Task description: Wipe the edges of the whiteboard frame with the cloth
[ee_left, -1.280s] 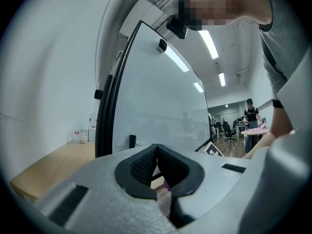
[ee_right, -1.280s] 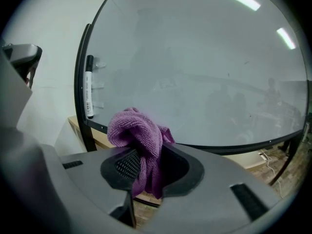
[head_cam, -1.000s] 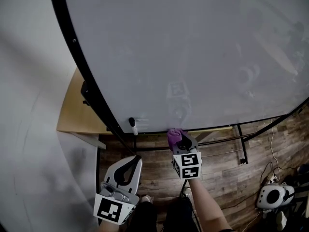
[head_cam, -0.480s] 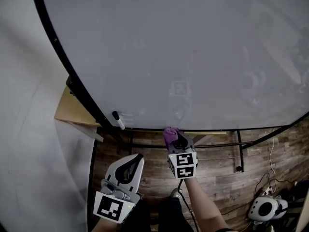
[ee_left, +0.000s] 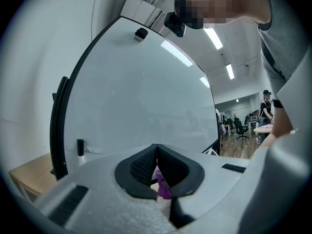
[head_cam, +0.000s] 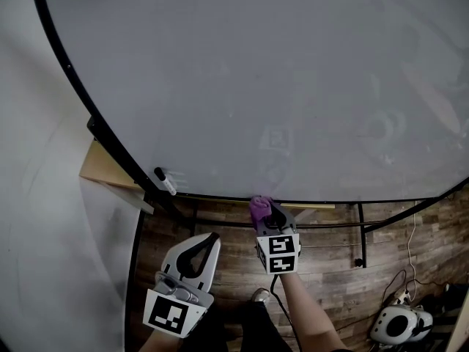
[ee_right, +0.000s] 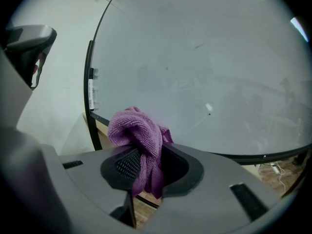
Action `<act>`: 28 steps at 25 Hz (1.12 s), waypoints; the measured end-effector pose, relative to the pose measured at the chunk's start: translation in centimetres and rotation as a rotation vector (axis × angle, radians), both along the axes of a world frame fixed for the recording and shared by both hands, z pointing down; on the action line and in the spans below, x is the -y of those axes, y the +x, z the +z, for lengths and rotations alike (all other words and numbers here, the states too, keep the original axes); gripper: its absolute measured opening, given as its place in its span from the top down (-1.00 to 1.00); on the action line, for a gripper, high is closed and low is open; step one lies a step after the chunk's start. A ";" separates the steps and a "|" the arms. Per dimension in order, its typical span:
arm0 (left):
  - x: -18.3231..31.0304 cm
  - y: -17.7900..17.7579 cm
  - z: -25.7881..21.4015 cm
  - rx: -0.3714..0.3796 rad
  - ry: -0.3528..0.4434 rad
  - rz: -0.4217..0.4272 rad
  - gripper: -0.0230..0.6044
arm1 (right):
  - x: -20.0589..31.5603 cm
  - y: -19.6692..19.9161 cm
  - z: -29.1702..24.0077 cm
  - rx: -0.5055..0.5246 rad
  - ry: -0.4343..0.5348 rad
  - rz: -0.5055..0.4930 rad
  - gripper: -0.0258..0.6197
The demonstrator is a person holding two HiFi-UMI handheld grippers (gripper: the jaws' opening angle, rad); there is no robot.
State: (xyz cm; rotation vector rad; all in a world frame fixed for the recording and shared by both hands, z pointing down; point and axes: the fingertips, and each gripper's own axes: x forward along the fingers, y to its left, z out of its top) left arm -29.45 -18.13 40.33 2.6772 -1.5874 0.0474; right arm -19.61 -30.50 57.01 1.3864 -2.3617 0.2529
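Observation:
A purple cloth [head_cam: 260, 207] is pinched in my right gripper [head_cam: 268, 214], which is shut on it. The cloth's bunched top presses against the black bottom edge of the whiteboard frame [head_cam: 344, 203], right of the black-capped marker [head_cam: 164, 181]. In the right gripper view the cloth [ee_right: 139, 130] bulges above the jaws and hangs down between them, in front of the grey board. My left gripper [head_cam: 210, 237] hangs lower left, away from the board, with its jaws shut and nothing held. Through the left gripper [ee_left: 156, 150] a bit of the purple cloth [ee_left: 163, 186] shows beyond the jaws.
The frame's left edge [head_cam: 73, 86] curves up the left side. A wooden tabletop [head_cam: 102, 169] sits behind the board's lower left corner. Black stand bars [head_cam: 360, 233] run under the board over wood flooring. A white device [head_cam: 399, 323] lies on the floor at bottom right.
The right gripper with the cloth has slid rightwards along the bottom frame edge, away from the marker. The view has shifted with it. The left gripper stays shut and low.

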 end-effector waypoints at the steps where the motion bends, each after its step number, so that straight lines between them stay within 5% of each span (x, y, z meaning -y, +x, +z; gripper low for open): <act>1: 0.1 0.3 0.1 -0.002 0.000 -0.002 0.87 | 0.0 0.4 0.1 0.001 -0.001 0.003 0.61; 28: -0.5 9.1 -1.5 -0.005 0.048 -0.057 0.87 | 1.1 15.4 0.1 -0.004 -0.010 0.115 0.60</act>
